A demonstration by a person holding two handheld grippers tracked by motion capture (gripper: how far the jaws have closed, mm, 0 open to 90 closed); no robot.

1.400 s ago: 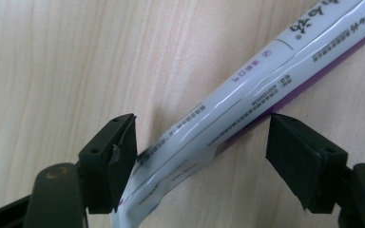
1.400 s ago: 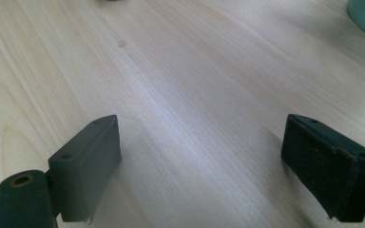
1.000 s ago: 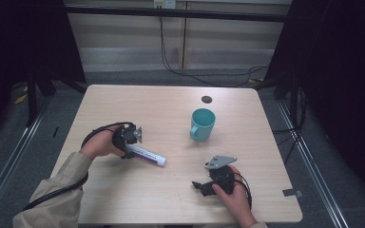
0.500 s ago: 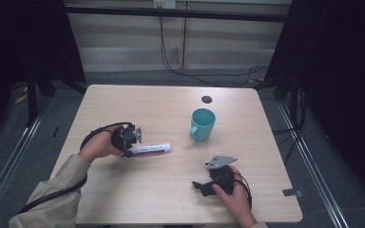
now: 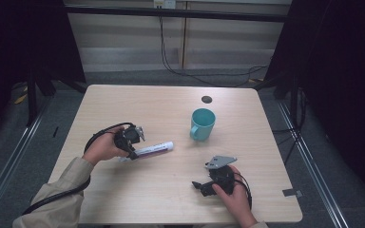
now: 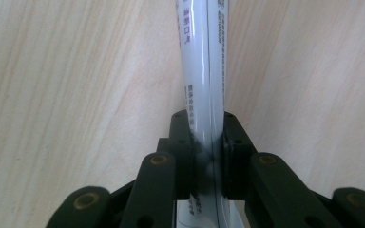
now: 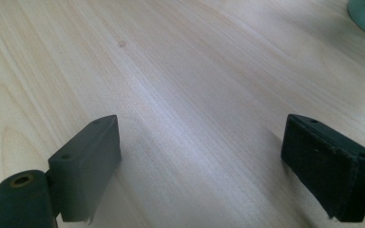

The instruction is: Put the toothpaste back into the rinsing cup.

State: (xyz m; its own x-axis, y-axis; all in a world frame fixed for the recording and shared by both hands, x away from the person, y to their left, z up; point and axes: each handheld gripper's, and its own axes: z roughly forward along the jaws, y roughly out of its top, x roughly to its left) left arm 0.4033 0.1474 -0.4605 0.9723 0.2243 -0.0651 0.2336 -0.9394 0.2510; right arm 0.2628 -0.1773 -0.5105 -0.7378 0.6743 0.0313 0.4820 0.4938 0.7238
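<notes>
- Since a second ago the white tube (image 5: 153,149) has swung: its free end, which pointed toward the person's near right, now points right and slightly away, toward the teal mug (image 5: 203,124); the right hand has stayed put.
- Light wooden table (image 5: 138,104) carries everything; the mug stands upright right of centre, handle toward the near left, well apart from both grippers.
- Left forearm comes in from the lower left, its sleeve over the table's near-left corner, hand curled round the left gripper (image 5: 132,147) left of centre.
- Right hand rests near the front edge with the right gripper (image 5: 200,185) pointing left, low over bare wood.
- Tube lies roughly level at or just above the tabletop, between the left gripper and the mug; in the left gripper view the jaws pinch it (image 6: 204,95) firmly near its flat end, squeezing it in.
- Right gripper view shows the jaws spread wide with nothing between them.
- Judged step: the tube is grasped and being turned toward the mug; the next move likely calls for lifting it, tipping it upright and lowering it into the mug without knocking the rim.
</notes>
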